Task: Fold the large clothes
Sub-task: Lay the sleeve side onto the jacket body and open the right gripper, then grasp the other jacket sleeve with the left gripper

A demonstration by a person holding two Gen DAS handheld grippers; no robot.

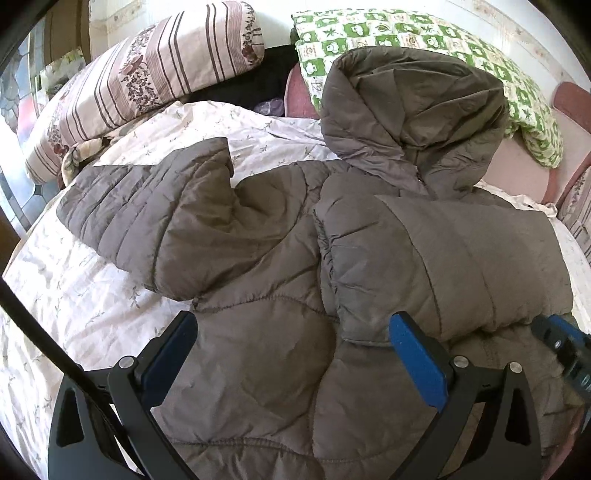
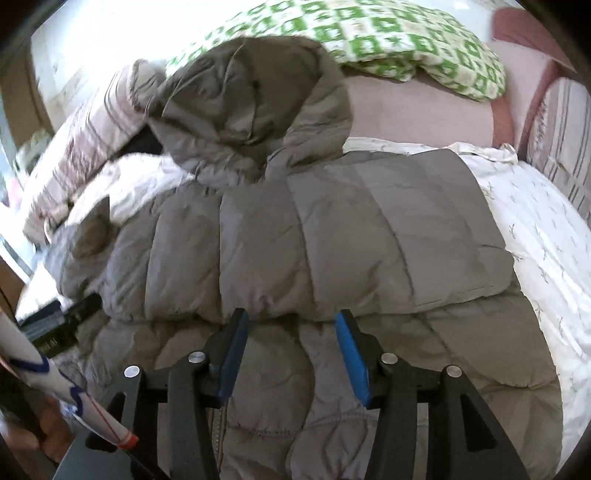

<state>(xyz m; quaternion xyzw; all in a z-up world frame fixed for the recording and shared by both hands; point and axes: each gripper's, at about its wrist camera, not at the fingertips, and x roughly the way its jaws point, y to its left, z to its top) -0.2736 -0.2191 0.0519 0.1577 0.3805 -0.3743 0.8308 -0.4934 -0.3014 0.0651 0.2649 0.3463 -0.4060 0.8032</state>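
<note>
A grey-brown quilted hooded jacket (image 1: 266, 266) lies flat on the bed, hood (image 1: 413, 110) toward the pillows. Its right sleeve (image 1: 461, 266) is folded across the body; the left sleeve (image 1: 147, 210) lies out to the left. My left gripper (image 1: 291, 325) is open and empty above the jacket's lower body. My right gripper (image 2: 291, 321) is open and empty just above the lower edge of the folded sleeve (image 2: 332, 240). The jacket also fills the right wrist view (image 2: 258, 387). The right gripper's tip shows at the left wrist view's right edge (image 1: 565, 343).
A white floral bedsheet (image 1: 74, 314) covers the bed. A striped floral pillow (image 1: 140, 77) lies at back left, a green-and-white checked pillow (image 1: 406, 33) behind the hood, and a pink cushion (image 2: 417, 107) at back right. A dark garment (image 1: 251, 88) lies between the pillows.
</note>
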